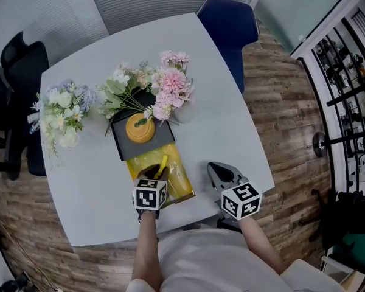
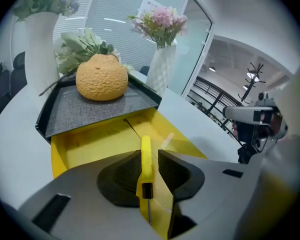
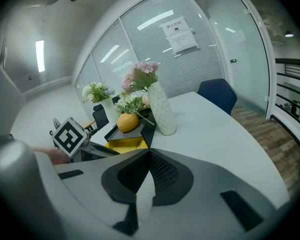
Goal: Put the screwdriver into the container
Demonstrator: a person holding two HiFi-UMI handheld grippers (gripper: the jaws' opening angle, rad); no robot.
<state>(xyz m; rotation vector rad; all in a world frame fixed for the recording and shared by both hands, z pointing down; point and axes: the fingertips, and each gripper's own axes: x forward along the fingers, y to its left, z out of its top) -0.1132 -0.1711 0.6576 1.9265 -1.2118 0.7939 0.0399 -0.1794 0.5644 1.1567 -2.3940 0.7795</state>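
Note:
A yellow-handled screwdriver (image 2: 146, 160) lies between the jaws of my left gripper (image 2: 149, 153), handle pointing forward and thin shaft toward the camera. A narrow gap shows between the handle and the right pad, so the jaws stand open around it. The gripper hovers over the yellow container (image 2: 85, 146), which sits at the table's near side. In the head view the screwdriver (image 1: 163, 163) pokes out ahead of the left gripper (image 1: 153, 175) above the container (image 1: 181, 187). My right gripper (image 1: 218, 170) rests to the container's right, shut and holding nothing.
A black tray (image 1: 123, 146) holding an orange fruit (image 1: 140, 128) touches the container's far side. A white vase of pink flowers (image 1: 170, 90) stands behind it, and another bouquet (image 1: 64, 111) is at the left. A blue chair (image 1: 228, 20) stands at the far edge.

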